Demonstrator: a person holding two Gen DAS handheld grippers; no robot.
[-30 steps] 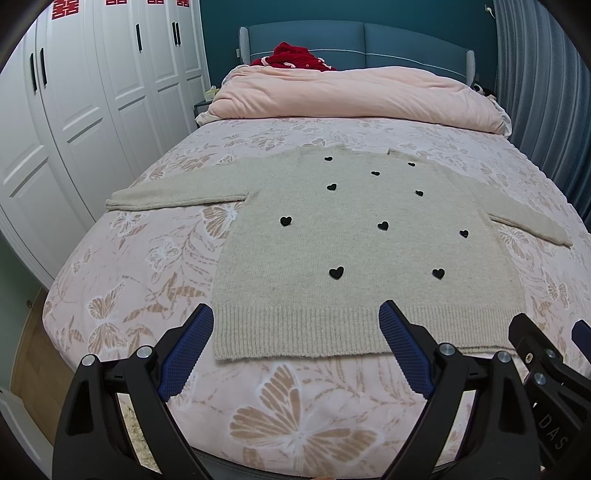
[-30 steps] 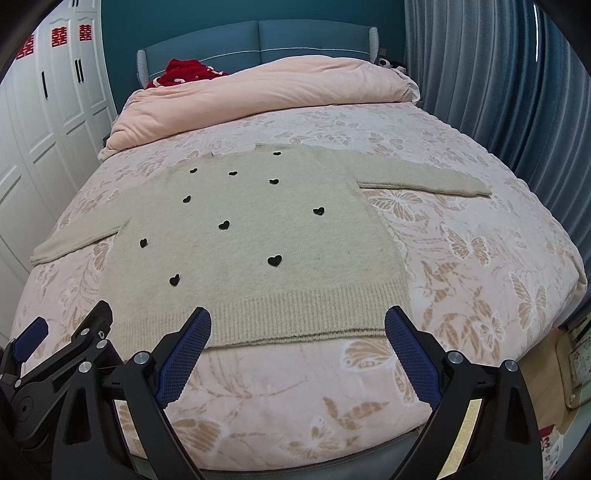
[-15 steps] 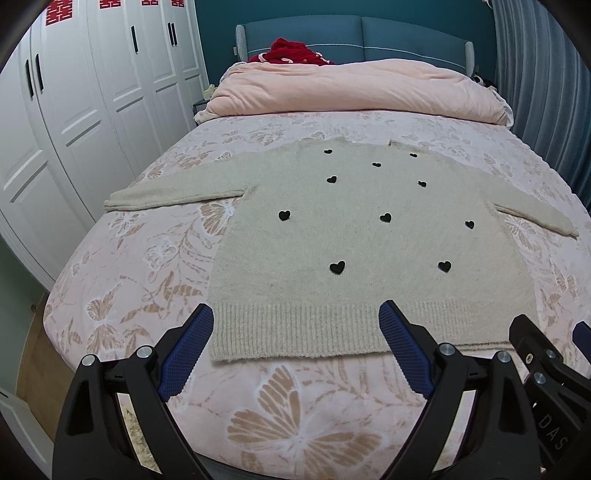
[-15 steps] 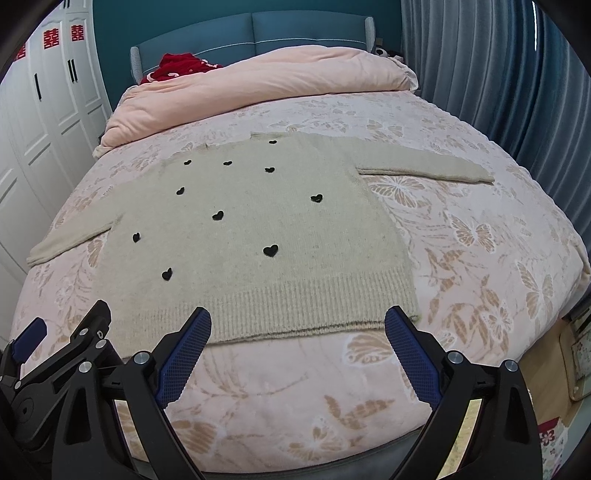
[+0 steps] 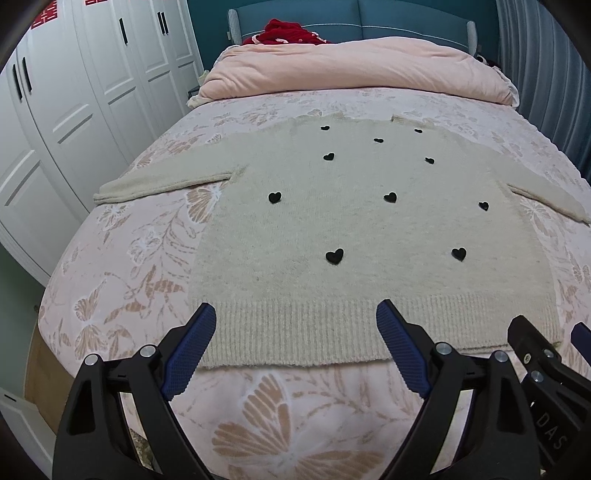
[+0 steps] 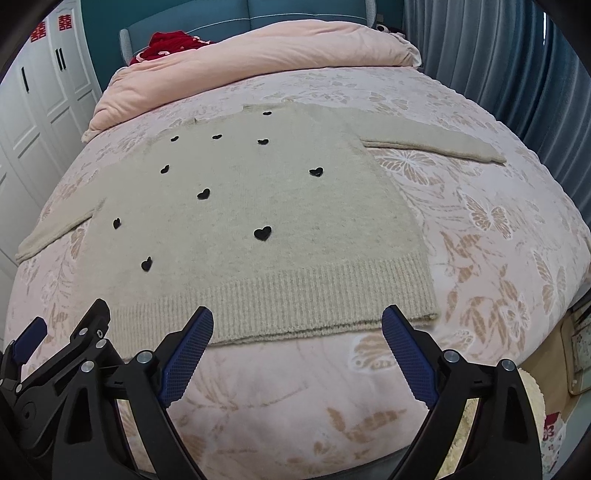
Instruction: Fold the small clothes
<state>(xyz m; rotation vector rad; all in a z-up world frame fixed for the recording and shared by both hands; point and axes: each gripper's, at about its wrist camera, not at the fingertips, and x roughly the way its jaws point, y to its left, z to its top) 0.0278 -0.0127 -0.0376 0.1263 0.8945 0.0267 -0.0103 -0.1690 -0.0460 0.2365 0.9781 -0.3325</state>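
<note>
A beige knit sweater with several small black hearts lies flat on the bed, front up, both sleeves spread out sideways; it also shows in the right wrist view. Its ribbed hem faces me. My left gripper is open and empty, hovering just over the left half of the hem. My right gripper is open and empty over the right half of the hem. Each gripper's body shows at the edge of the other's view.
The bed has a pink floral cover. A rolled pink duvet and a red garment lie at the headboard. White wardrobes stand to the left, grey curtains to the right. Bed edge and floor are close.
Both grippers have moved forward and down toward the sweater's hem; the sweater looks larger and nearer. The jaws stay open. The sweater has not moved.
</note>
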